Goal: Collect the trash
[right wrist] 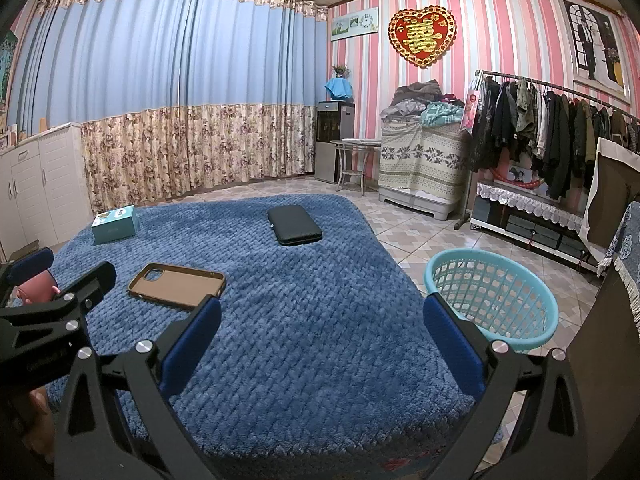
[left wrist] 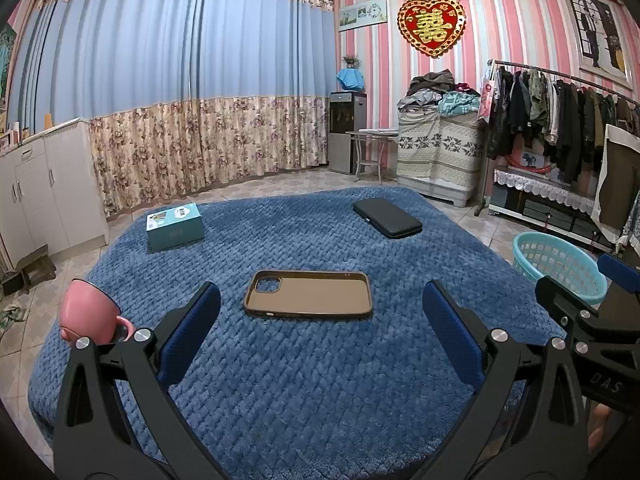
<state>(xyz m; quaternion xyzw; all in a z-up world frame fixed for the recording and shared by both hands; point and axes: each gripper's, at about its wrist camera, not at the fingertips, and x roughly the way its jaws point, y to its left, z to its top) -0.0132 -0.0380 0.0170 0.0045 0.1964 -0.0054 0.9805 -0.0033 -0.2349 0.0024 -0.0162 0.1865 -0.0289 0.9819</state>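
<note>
Left gripper [left wrist: 320,336]: you hold it spread wide, empty.
Right gripper [right wrist: 320,336]: spread, empty.
Phone case [left wrist: 307,295]: flat on the blue blanket [left wrist: 320,392], just ahead of your left jaws, long axis crosswise to them.
Nearer arm: left.
Basket [right wrist: 490,300]: on the floor, right of the blanket.
</note>
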